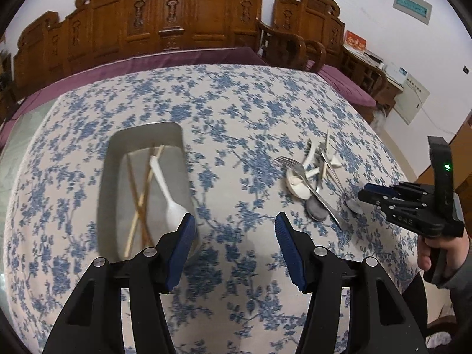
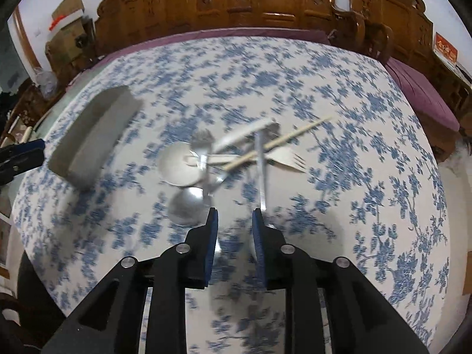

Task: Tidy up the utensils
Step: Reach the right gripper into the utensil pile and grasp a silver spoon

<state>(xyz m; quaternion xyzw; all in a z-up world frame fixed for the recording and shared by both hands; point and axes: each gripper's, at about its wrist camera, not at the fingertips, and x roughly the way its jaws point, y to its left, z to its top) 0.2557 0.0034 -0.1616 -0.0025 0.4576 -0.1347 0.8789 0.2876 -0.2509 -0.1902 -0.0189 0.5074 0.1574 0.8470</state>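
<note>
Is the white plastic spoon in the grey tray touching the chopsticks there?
Touching. In the left wrist view the white plastic spoon lies with its handle across the chopsticks inside the grey tray, with no gap visible.

A white cotton-looking tablecloth printed with blue flowers (image 1: pixel 242 112) covered the table, matt and soft. A matt grey rectangular tray (image 1: pixel 109 159) held pale wooden chopsticks (image 1: pixel 144 188) and a smooth white plastic spoon (image 1: pixel 168 194). Shiny metal forks and spoons (image 2: pixel 188 206) lay with a white plastic fork (image 2: pixel 287 160). Both grippers had matt black plastic frames and ribbed blue rubbery pads (image 1: pixel 287 244). Behind stood glossy carved wooden chairs (image 1: pixel 177 14).
</note>
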